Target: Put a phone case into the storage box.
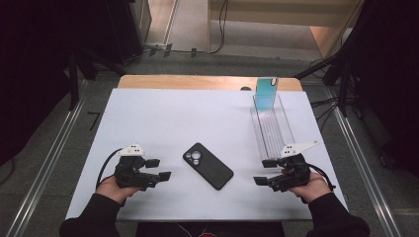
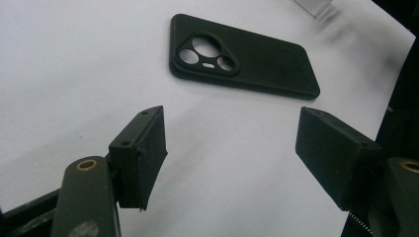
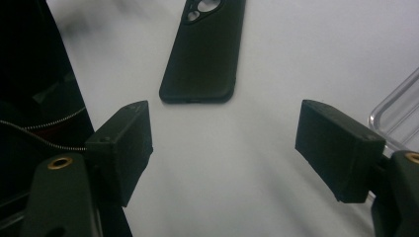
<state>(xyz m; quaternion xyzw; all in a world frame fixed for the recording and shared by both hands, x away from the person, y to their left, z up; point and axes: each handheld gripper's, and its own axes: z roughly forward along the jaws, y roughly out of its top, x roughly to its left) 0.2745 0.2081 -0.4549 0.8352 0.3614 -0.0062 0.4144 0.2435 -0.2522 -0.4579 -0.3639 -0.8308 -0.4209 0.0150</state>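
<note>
From the high view, the black phone case [image 1: 208, 166] lies flat and camera-side up on the white counter [image 1: 163, 118], midway between your two hands and touching neither. Your left tongs [image 1: 165, 168] sit just to its left and your right tongs [image 1: 261, 172] to its right, both pointing inward. Behind the right hand, a clear tray [image 1: 272, 129] runs away from you with a blue-green phone case [image 1: 267, 92] standing upright at its far end. The step looks like picking up the black case, probably to stand it in that tray. Since it lies flat, come in low at one long edge and close across its narrow width, not its length, so the thin shell does not skid on the smooth surface.

In the left gripper view, the left tongs [image 2: 230, 148] stand wide apart with only bare counter between them; they are released and touch nothing. The black phone case [image 2: 244, 57] lies ahead of them, camera holes nearest the left jaw, well clear of both pads. A corner of the clear tray [image 2: 314, 6] peeks in at the top.

In the right gripper view, the right tongs [image 3: 225, 143] also gape, released and holding nothing. The bottom end of the black phone case [image 3: 205, 54] points toward them, lying closer to the left jaw, so shift that way before you close. The rim of the clear tray [image 3: 395, 111] sits just beside the right jaw; mind you do not knock it.
</note>
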